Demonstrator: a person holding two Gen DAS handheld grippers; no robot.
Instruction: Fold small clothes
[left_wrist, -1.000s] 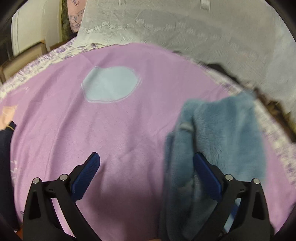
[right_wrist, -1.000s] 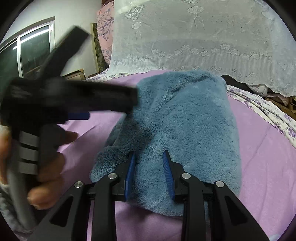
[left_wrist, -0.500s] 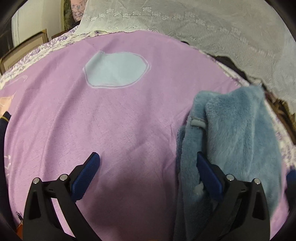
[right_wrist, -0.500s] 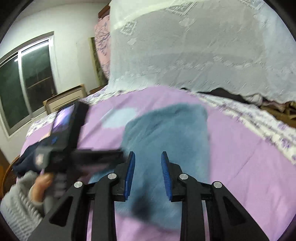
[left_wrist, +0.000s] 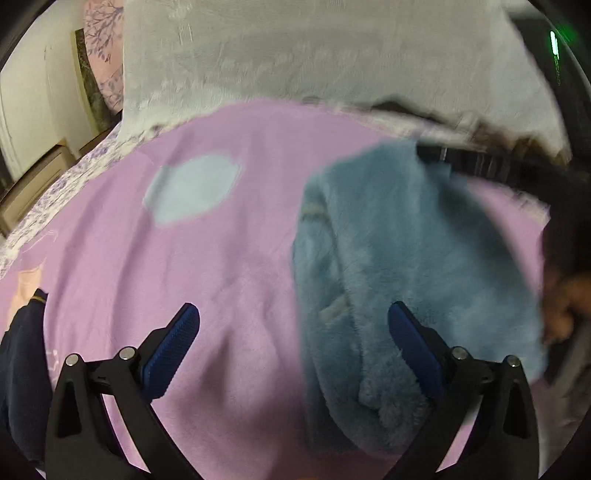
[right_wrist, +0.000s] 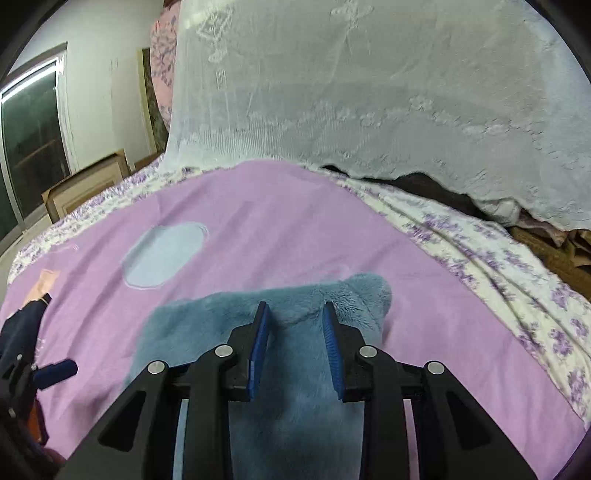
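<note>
A: The left gripper (left_wrist: 291, 334) hangs spread wide and empty above the purple blanket (left_wrist: 229, 236), its right pad over the blue fleece garment (left_wrist: 402, 258); its next bite should take a whole edge.

B: The right gripper (right_wrist: 295, 343) shows a narrow gap, nothing pinched, over the folded fleece (right_wrist: 221, 325); 1 second ago it sat lower and the left gripper crossed its view, now only a blue pad at the left edge.
</note>
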